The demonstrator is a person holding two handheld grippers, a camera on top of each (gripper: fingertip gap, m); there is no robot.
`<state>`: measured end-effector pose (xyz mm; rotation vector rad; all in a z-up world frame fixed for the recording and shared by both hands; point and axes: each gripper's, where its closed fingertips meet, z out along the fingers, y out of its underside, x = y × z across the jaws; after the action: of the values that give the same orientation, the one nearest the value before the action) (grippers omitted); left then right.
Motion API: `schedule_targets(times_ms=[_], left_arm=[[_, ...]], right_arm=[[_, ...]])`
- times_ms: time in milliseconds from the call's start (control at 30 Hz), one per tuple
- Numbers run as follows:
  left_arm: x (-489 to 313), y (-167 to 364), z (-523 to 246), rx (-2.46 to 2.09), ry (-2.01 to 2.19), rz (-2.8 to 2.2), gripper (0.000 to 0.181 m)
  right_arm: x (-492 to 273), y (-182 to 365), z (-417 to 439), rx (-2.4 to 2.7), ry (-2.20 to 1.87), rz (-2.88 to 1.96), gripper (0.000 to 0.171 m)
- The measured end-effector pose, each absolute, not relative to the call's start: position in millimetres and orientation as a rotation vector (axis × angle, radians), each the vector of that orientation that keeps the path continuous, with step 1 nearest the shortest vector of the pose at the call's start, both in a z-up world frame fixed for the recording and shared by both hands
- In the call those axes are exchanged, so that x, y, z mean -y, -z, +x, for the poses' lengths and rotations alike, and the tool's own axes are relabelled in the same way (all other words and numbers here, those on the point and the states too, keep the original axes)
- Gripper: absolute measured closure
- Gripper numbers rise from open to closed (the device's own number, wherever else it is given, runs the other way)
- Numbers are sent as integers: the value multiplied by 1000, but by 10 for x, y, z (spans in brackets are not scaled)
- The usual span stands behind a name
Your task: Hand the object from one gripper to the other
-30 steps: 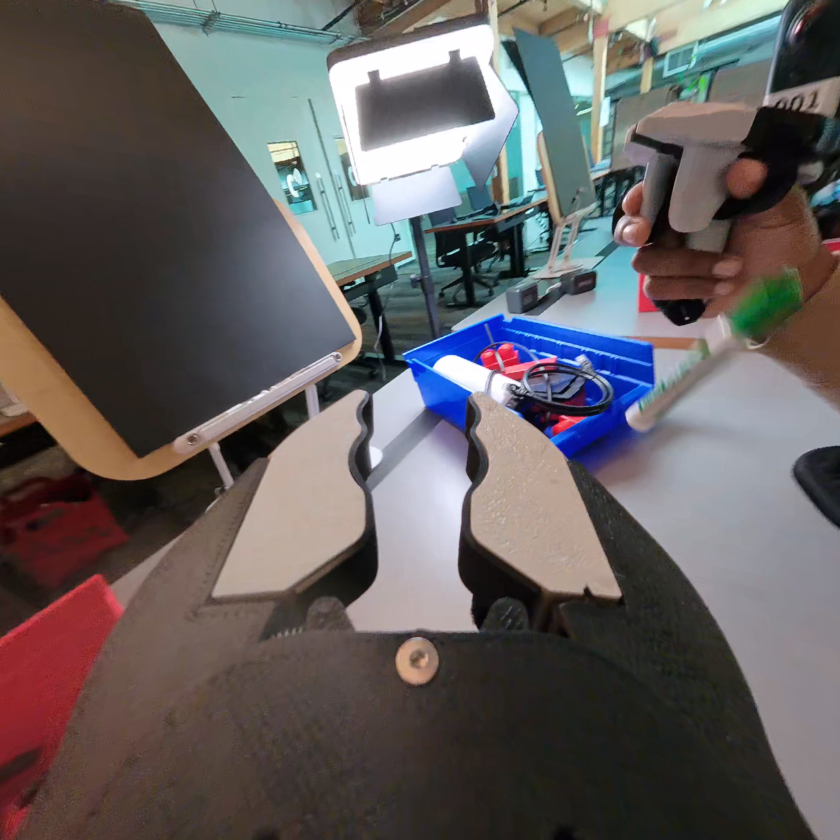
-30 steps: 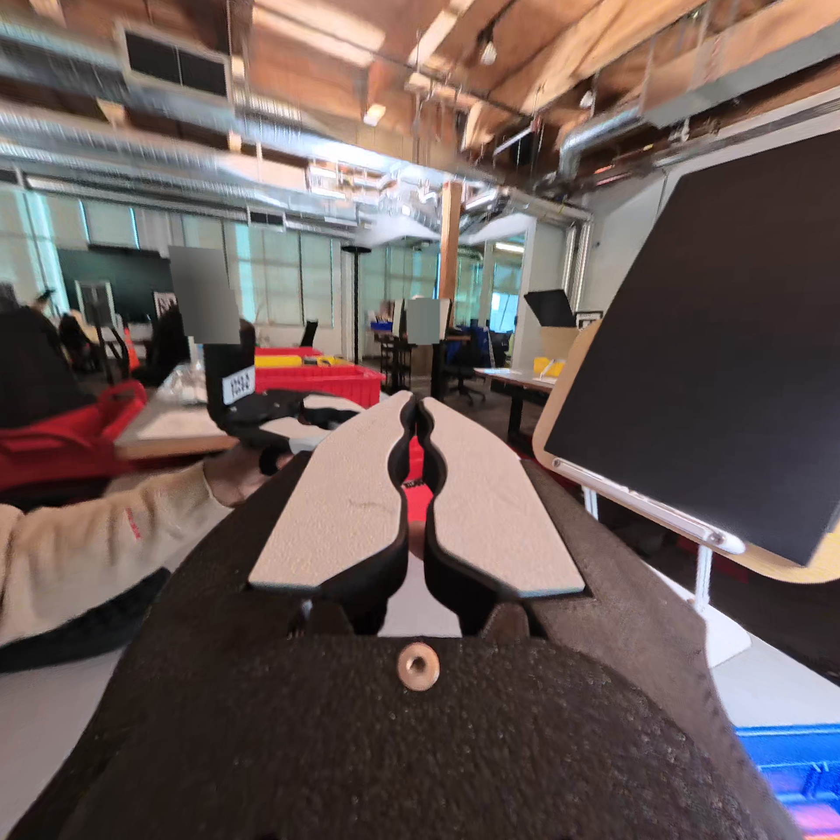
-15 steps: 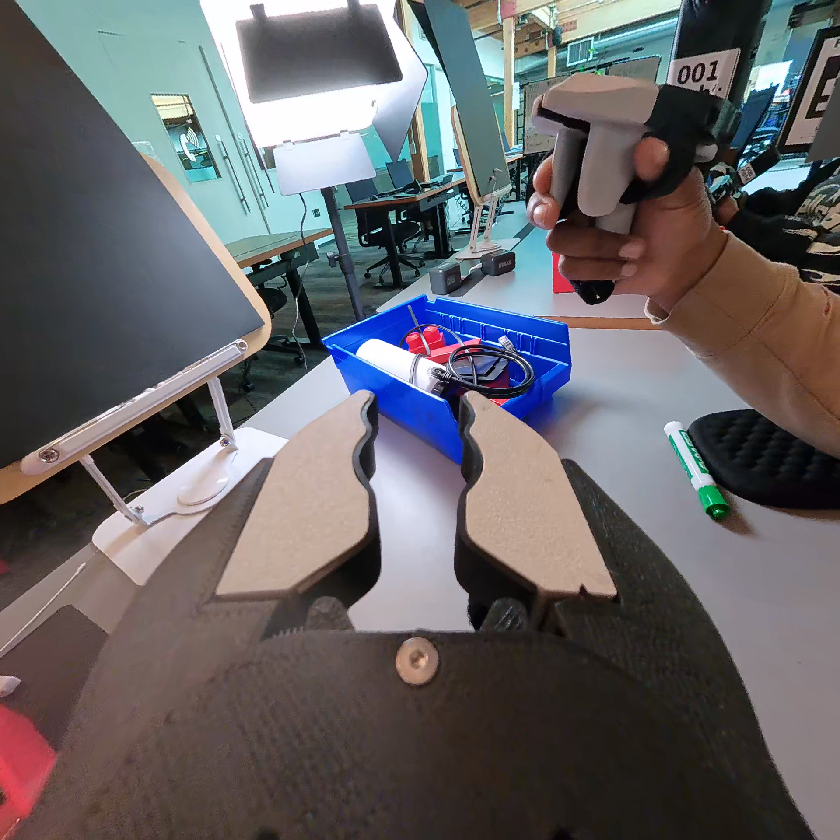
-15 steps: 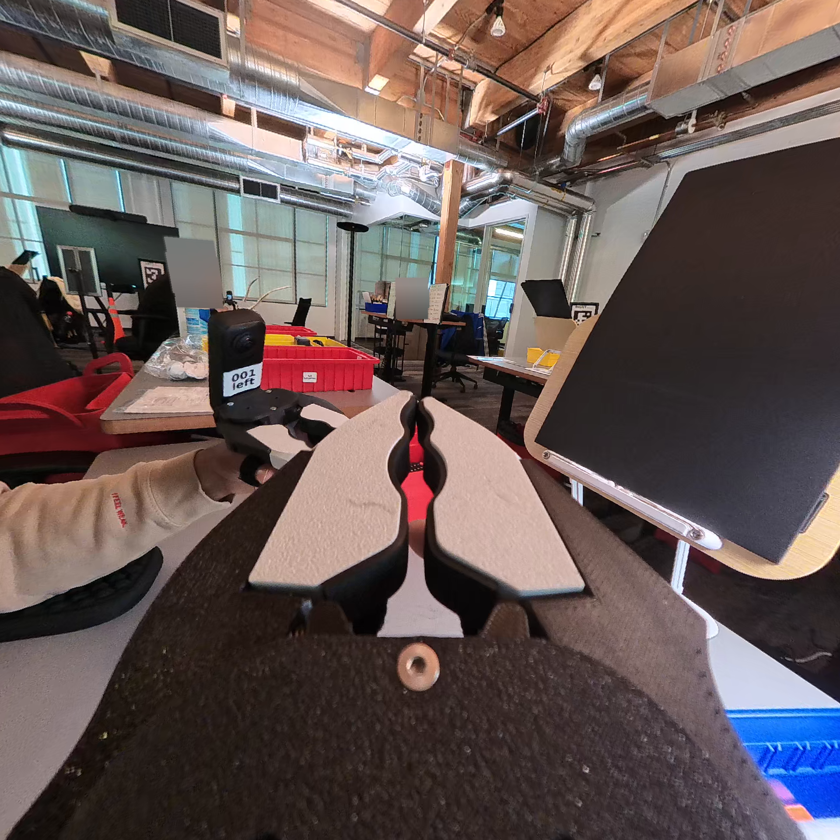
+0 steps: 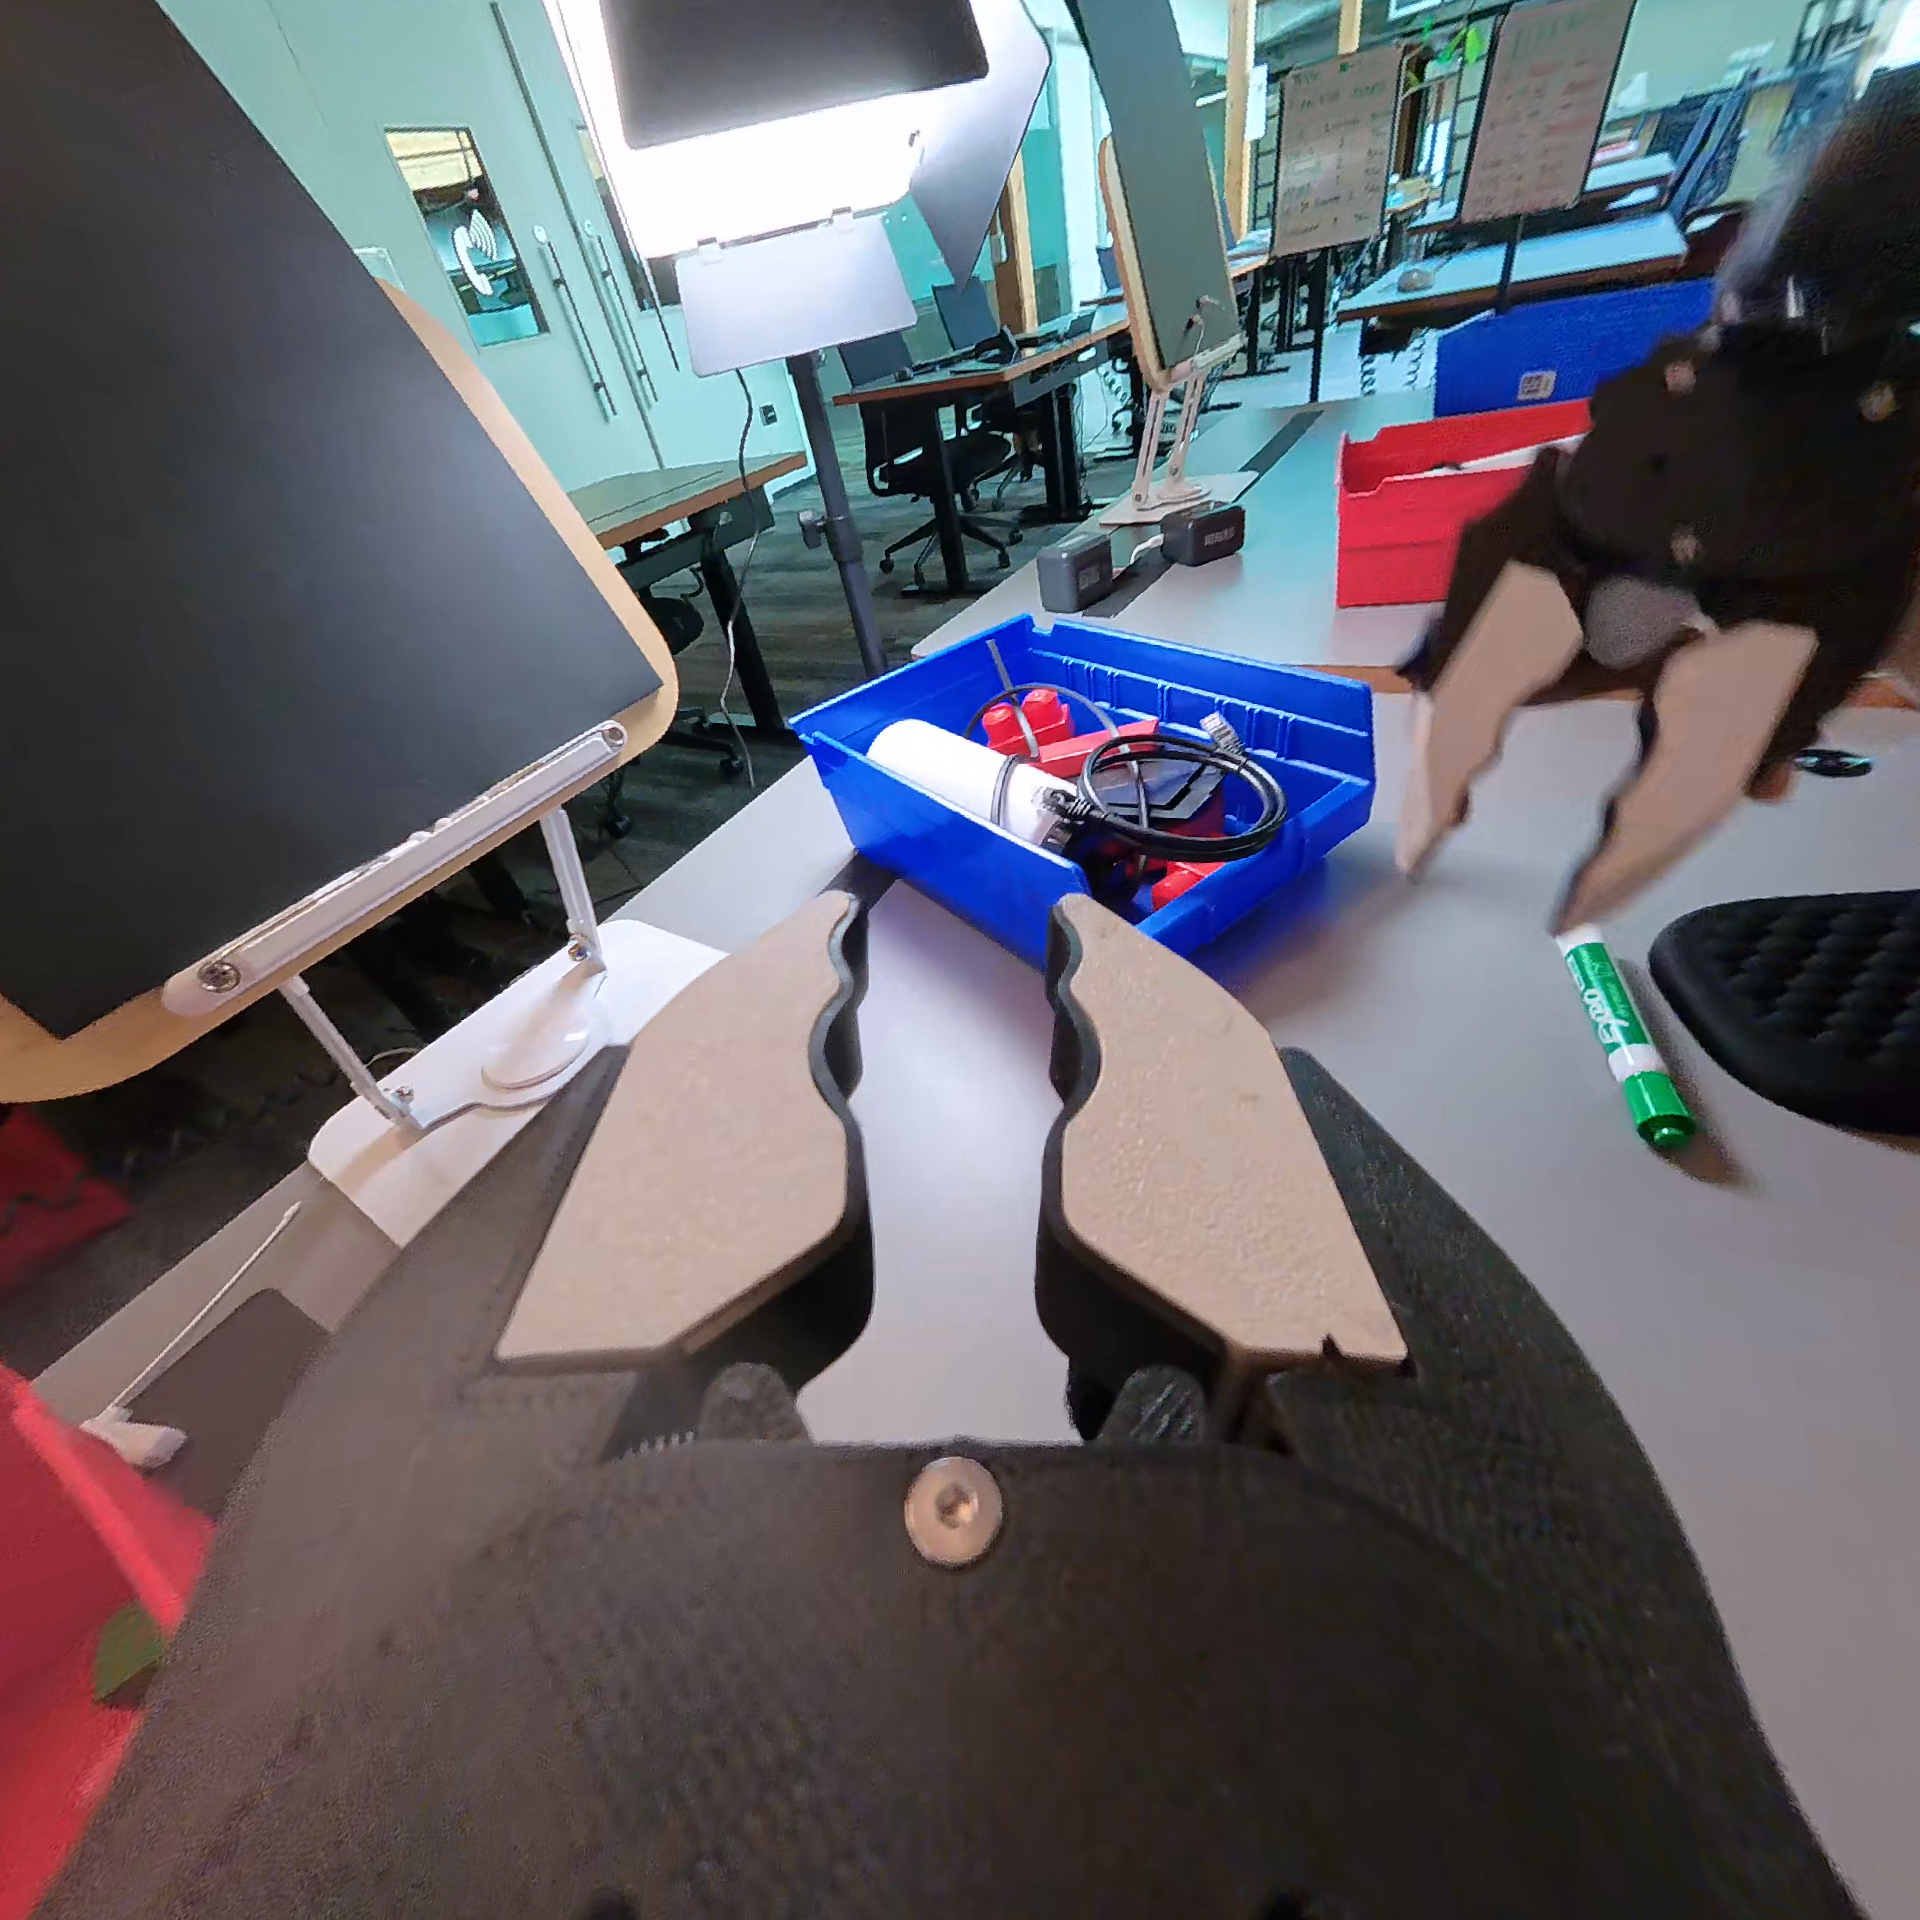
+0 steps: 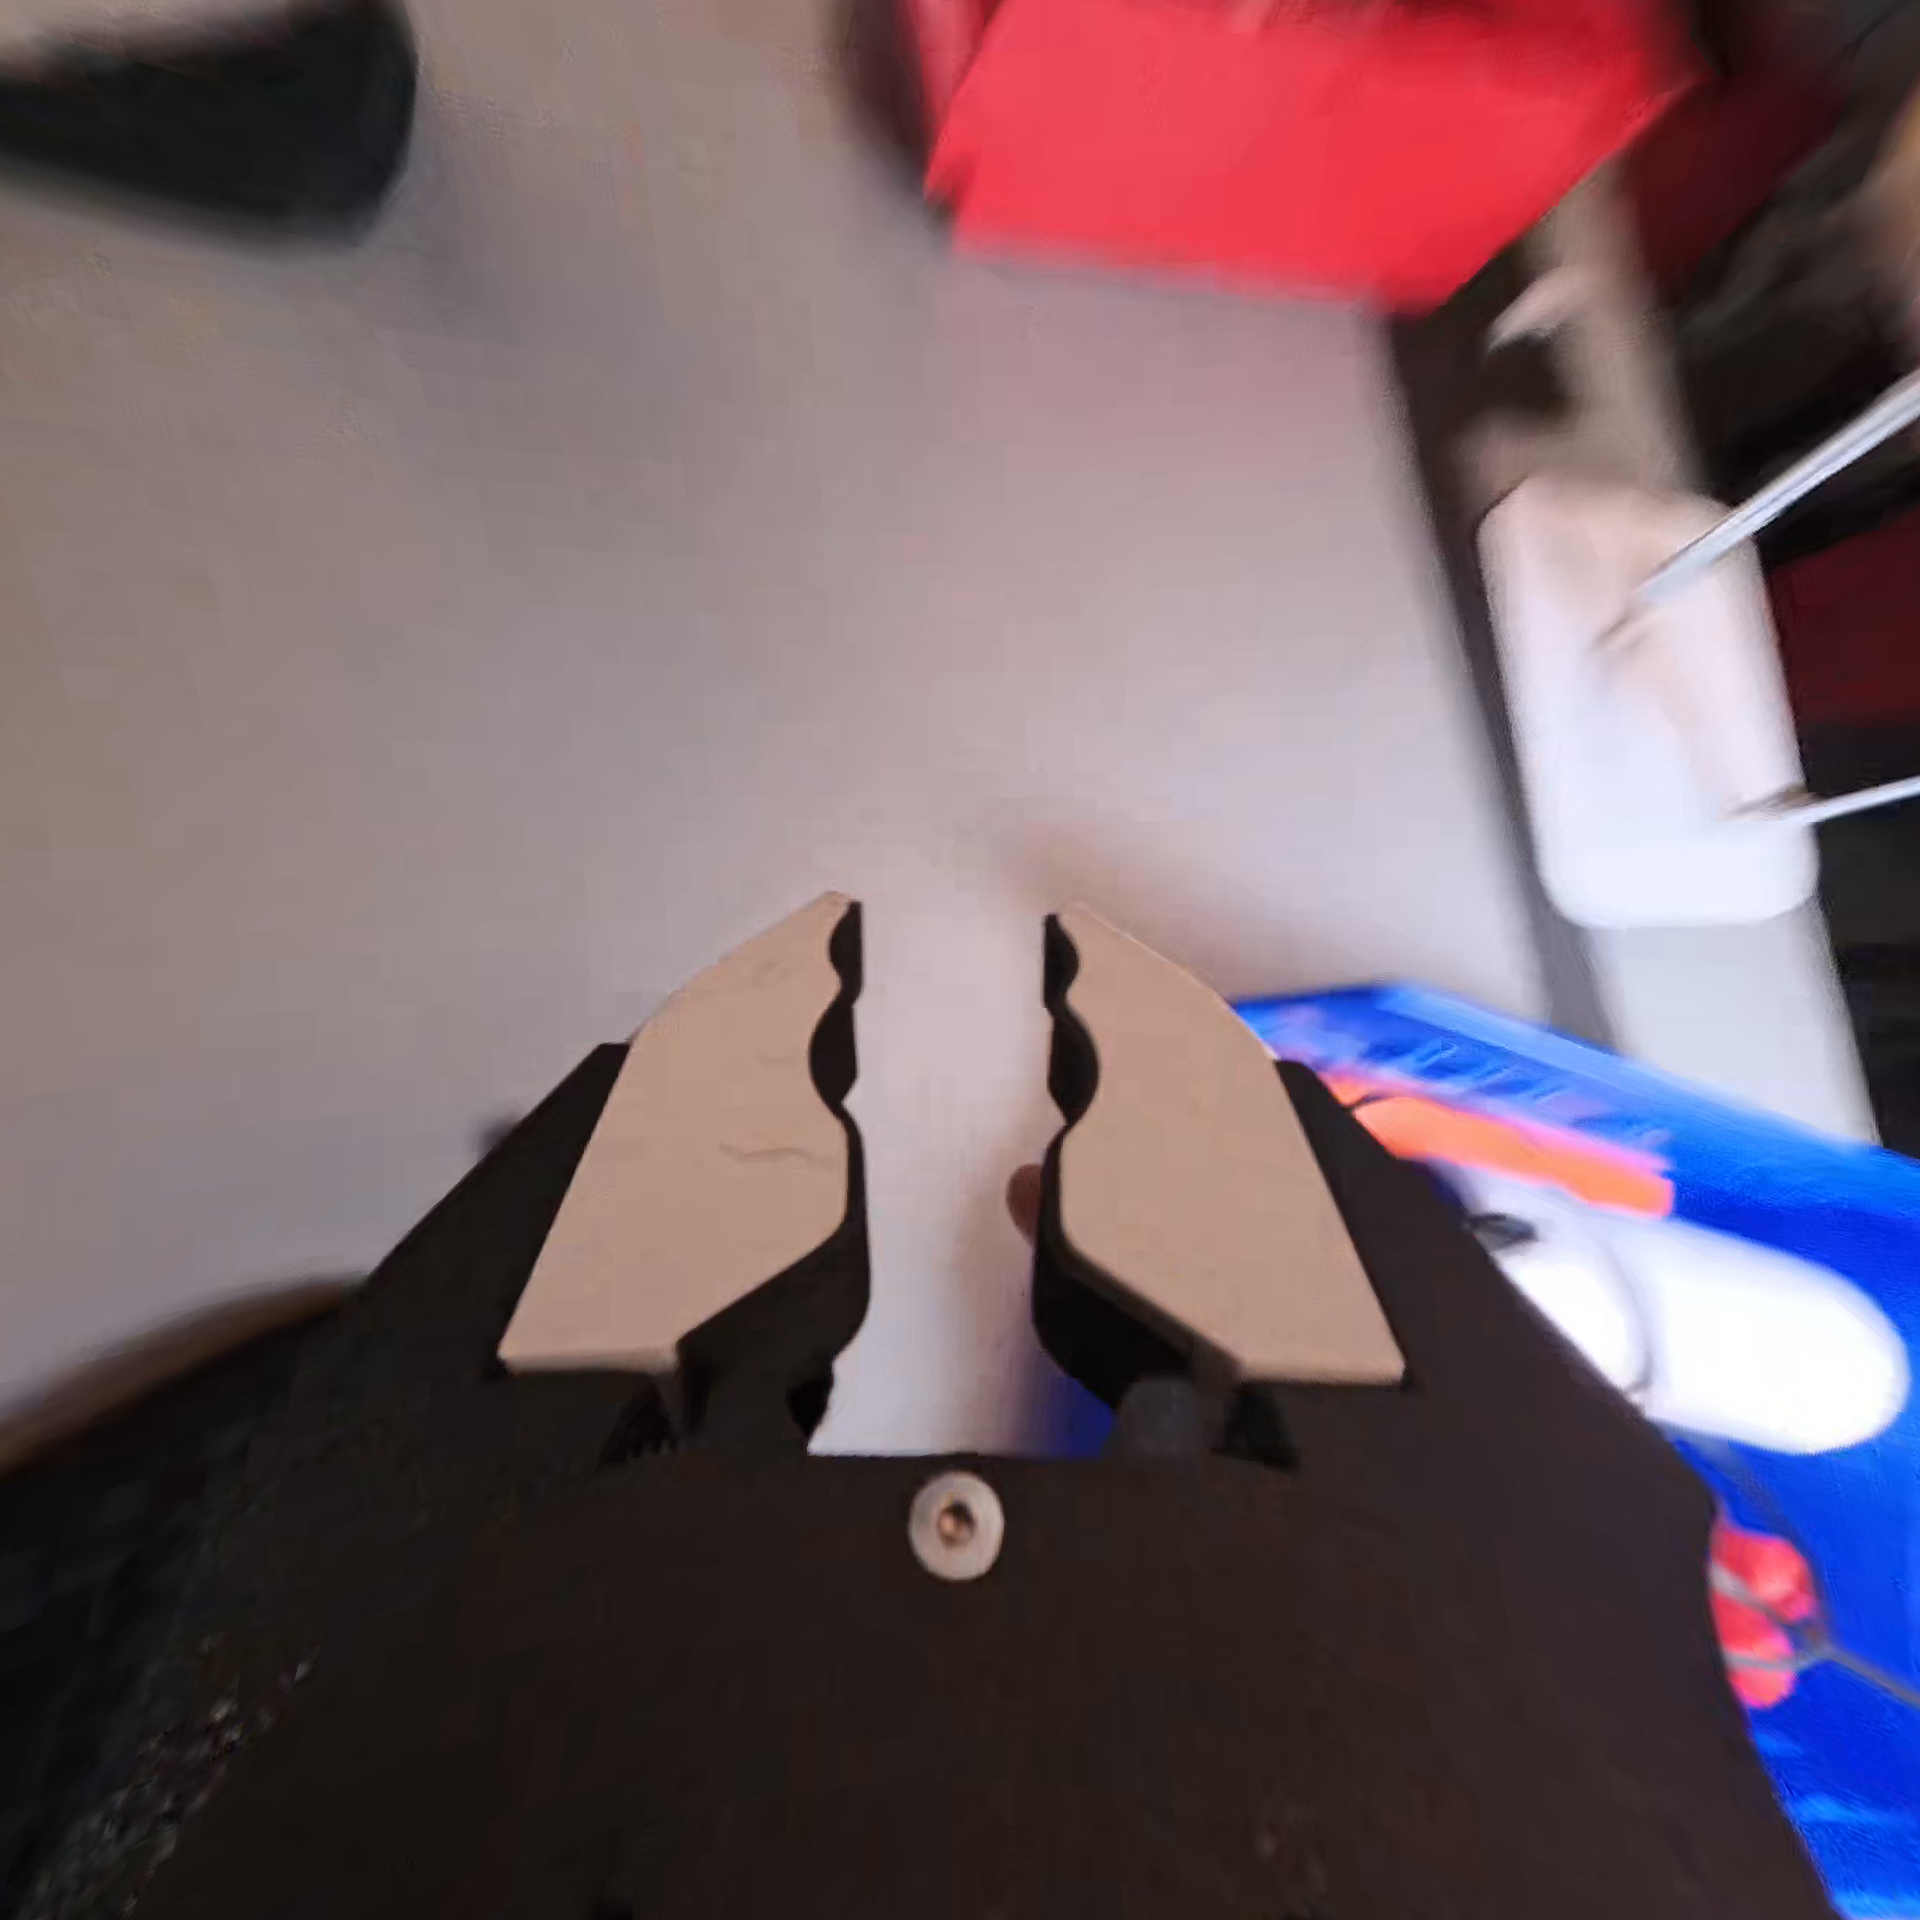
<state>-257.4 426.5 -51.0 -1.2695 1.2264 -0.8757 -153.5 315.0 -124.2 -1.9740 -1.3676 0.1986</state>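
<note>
From the left wrist view, the left gripper (image 5: 951,920) hangs over the grey table (image 5: 1455,1299) with its jaws parted and nothing between them. Ahead of its tips sits a blue bin (image 5: 1091,790) holding a white cylinder (image 5: 956,779), a coiled black cable (image 5: 1179,795) and red blocks (image 5: 1023,727). The task's thing appears to be the green marker (image 5: 1626,1039), which lies flat on the table to the right of this gripper, beside a black mesh pad (image 5: 1808,997). Its long axis runs roughly toward and away from the camera, green cap at the near end. The right gripper (image 5: 1496,883) points down with jaws spread and empty, blurred by motion; one fingertip is just above the marker's far end, so it is plainly the nearer tool. As a judgement, the pick falls to the right gripper, which straddles the table beside the marker's far end rather than the barrel, so its jaws would need shifting over the barrel and across that axis. A black panel on a white stand (image 5: 260,520) and a red bin (image 5: 1444,520) stand further off.

The right wrist view is heavily blurred. The right gripper (image 6: 951,914) looks down at bare table (image 6: 623,623), jaws apart and holding nothing. The marker does not show here; the blue bin (image 6: 1714,1195) lies at lower right and a red shape (image 6: 1247,135) at the top.
</note>
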Motion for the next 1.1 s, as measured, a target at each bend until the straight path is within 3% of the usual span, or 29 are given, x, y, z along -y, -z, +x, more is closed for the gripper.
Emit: schedule_targets(times_ms=[133, 200, 267, 333, 433, 533, 700, 967, 1100], left_arm=[[-4353, 590, -2582, -1244, 760, -1320, 149], [-4411, 663, -2572, -1250, 692, -1353, 150], [-4432, 744, -2547, -1266, 654, -1387, 151], [-4449, 793, -2538, -1280, 604, -1399, 151], [-4479, 811, -2566, -1287, 536, -1402, 151], [-4500, 807, -2591, -1279, 525, -1414, 152], [-4548, 808, -2636, -1264, 511, -1441, 153], [-4631, 796, -2718, -1227, 492, -1471, 153], [-4686, 819, -2749, -1216, 494, -1487, 153]], right_arm=[[-2530, 2178, -1285, 1634, -149, -2242, 121], [-2321, 2435, -1227, 1708, -123, -2292, 119], [-2255, 2601, -1210, 1761, -57, -2295, 127], [-2307, 2667, -1200, 1807, 30, -2259, 153], [-2592, 2310, -1388, 1653, -41, -2143, 154], [-3119, 1550, -1342, 1329, -7, -2011, 153], [-3999, 712, -419, 546, -27, -2122, 154], [-4635, 1388, 1037, -178, -88, -2335, 151], [-4776, 1213, 1204, -171, 26, -2181, 136]])
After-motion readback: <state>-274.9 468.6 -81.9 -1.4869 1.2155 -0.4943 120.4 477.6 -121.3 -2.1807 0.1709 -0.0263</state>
